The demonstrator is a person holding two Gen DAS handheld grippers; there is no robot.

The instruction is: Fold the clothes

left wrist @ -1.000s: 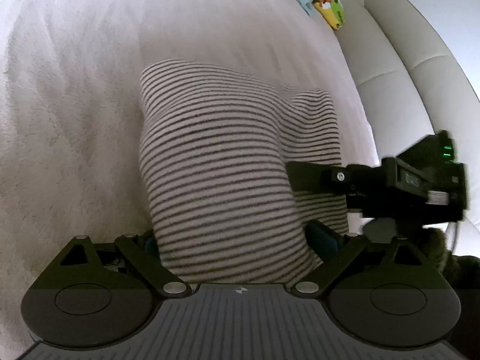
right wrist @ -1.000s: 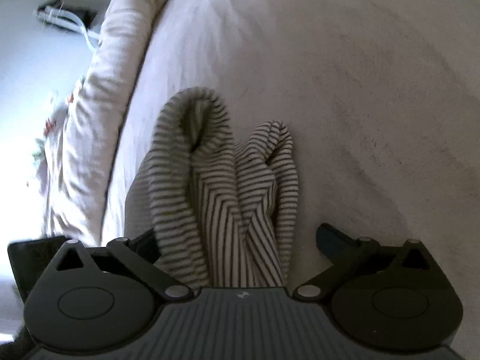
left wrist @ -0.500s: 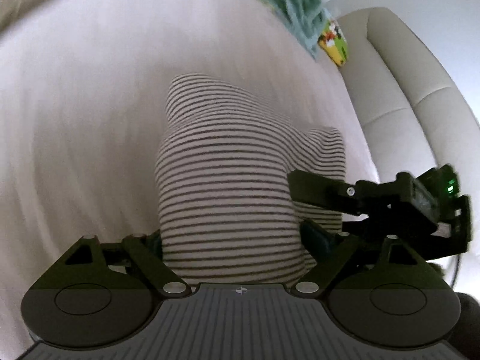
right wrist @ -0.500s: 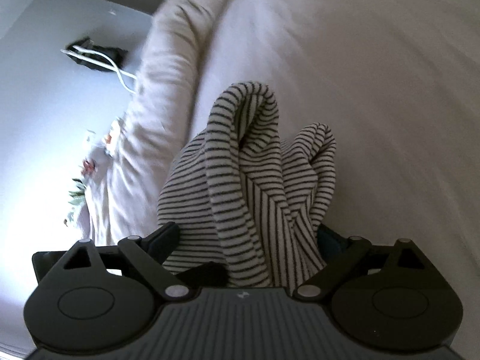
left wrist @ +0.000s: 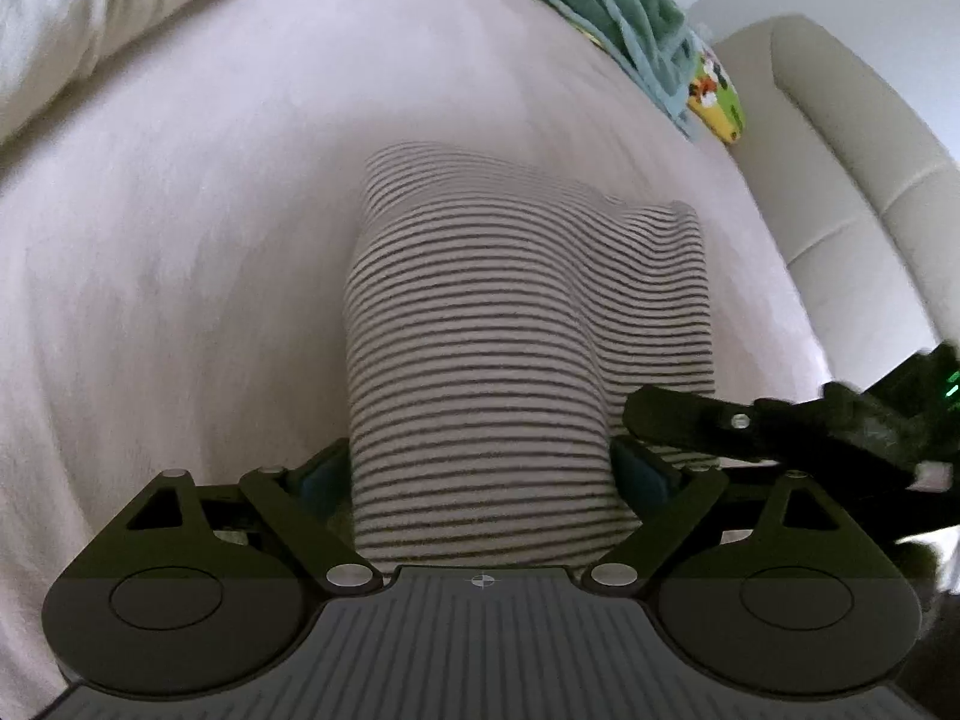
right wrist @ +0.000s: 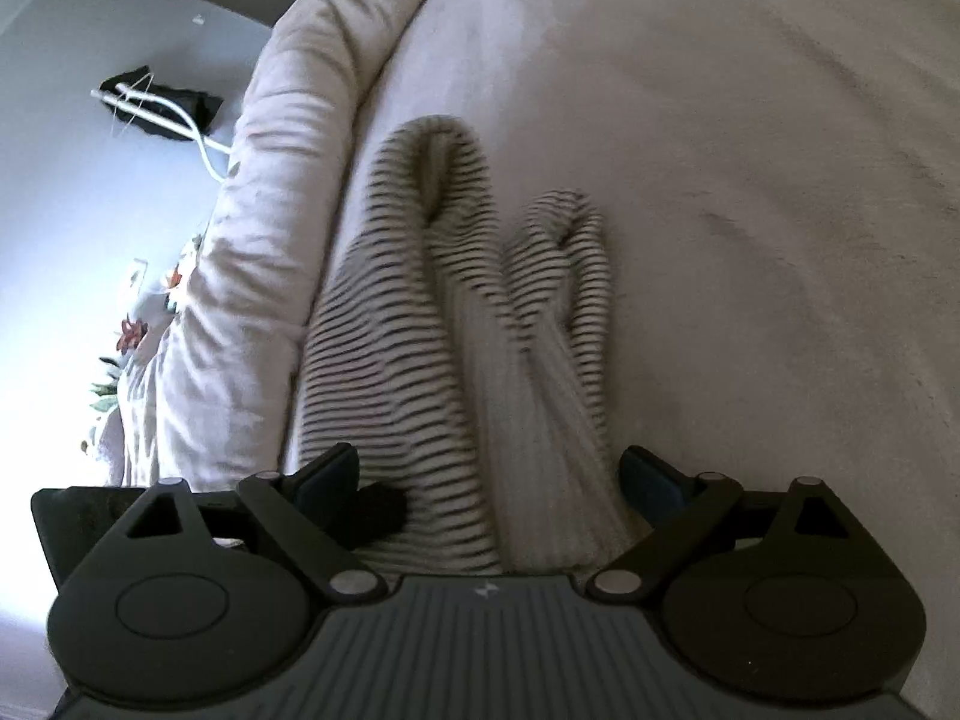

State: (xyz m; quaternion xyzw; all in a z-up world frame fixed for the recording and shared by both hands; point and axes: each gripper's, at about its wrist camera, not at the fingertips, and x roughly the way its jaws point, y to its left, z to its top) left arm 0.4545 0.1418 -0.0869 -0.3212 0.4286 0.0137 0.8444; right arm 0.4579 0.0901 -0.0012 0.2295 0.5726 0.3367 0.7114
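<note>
L wrist view: left tongs [left wrist: 480, 474] clenched on striped garment [left wrist: 516, 324], cloth filling the gap betw. both fingers. Garment ran straight ahead of the tongs, long axis fwd, stripes crosswise; far end draped down toward the bed [left wrist: 180, 270]. Right tongs [left wrist: 678, 420] visible only here from outside, just R of the left tongs, touching the same cloth edge. Also only in this view: green blanket [left wrist: 612, 6] and colourful item [left wrist: 717, 96] far ahead-R, cream sofa [left wrist: 852, 192] to R, duvet roll [left wrist: 66, 18] far ahead-L.

R wrist view: right tongs [right wrist: 486, 480] grasping striped garment [right wrist: 420, 324], bunched in two lobes pointing fwd, blurred. Only this view showed the floor [right wrist: 90, 192] to L w/ white cable [right wrist: 180, 120] and the bed's [right wrist: 750, 180] rolled bedding edge [right wrist: 288, 138] ahead-L. Dark tip of other tongs by the L finger.

No containers seen.
</note>
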